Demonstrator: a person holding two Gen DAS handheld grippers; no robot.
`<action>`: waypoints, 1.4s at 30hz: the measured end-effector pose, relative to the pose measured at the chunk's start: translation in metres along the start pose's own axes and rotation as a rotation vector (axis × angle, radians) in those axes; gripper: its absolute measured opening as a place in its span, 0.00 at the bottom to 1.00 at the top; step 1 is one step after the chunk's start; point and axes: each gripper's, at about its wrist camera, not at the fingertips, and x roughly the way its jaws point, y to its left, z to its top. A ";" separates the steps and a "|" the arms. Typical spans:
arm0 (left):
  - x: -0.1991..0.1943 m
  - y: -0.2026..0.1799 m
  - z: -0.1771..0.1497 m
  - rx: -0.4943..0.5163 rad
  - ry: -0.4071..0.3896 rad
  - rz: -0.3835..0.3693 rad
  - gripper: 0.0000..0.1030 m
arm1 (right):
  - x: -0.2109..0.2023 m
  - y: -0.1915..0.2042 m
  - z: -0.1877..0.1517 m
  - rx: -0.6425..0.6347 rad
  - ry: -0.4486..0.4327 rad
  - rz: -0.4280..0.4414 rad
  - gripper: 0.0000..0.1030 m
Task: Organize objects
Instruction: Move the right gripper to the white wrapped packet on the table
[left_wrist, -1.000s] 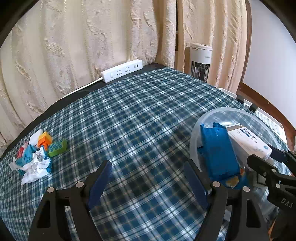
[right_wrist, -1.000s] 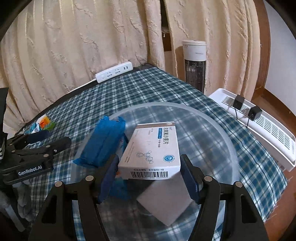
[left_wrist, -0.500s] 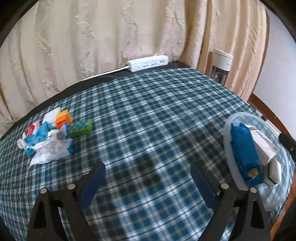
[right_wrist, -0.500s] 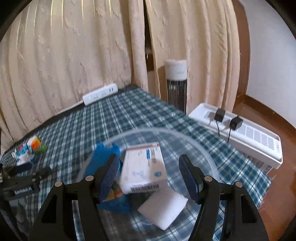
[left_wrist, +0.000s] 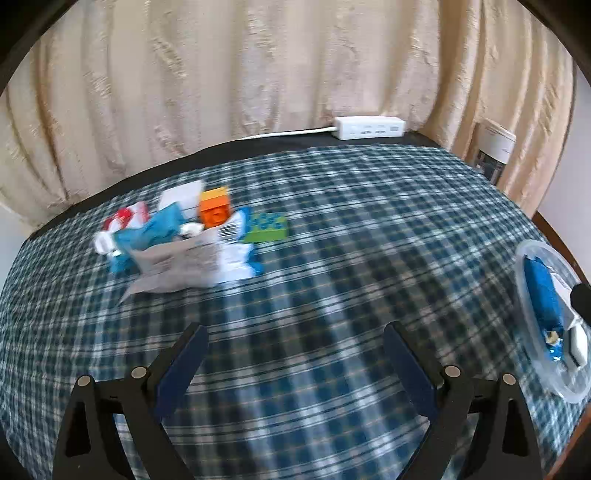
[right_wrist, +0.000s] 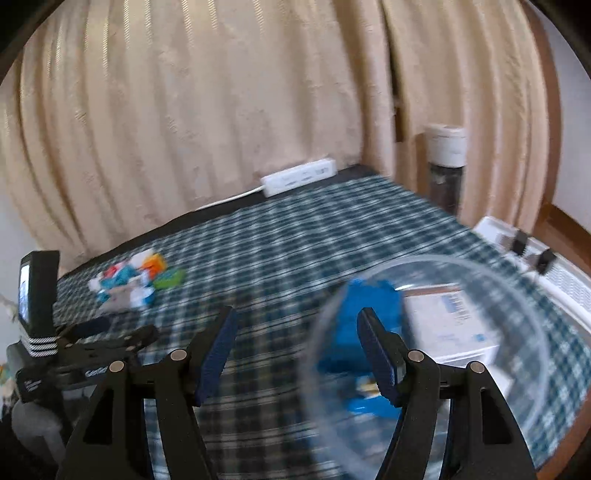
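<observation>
Left tongs are spread wide with nothing in them, hovering over the plaid bench, and the right tongs are wide and empty too, sitting at the near-left rim of the clear bowl. The bowl's got a blue pack and a white box inside, at about 3 o'clock in the left view. The pile of wrappers, an orange block and a green block sits around 10 o'clock, well apart from the bowl.
</observation>
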 end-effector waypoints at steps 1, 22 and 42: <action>0.000 0.006 -0.001 -0.008 0.000 0.005 0.95 | 0.003 0.005 -0.001 0.001 0.016 0.022 0.67; -0.015 0.104 -0.023 -0.136 -0.040 0.075 0.95 | 0.062 0.102 -0.023 -0.020 0.239 0.231 0.71; -0.022 0.163 -0.031 -0.232 -0.071 0.118 0.95 | 0.145 0.185 -0.016 0.049 0.405 0.357 0.71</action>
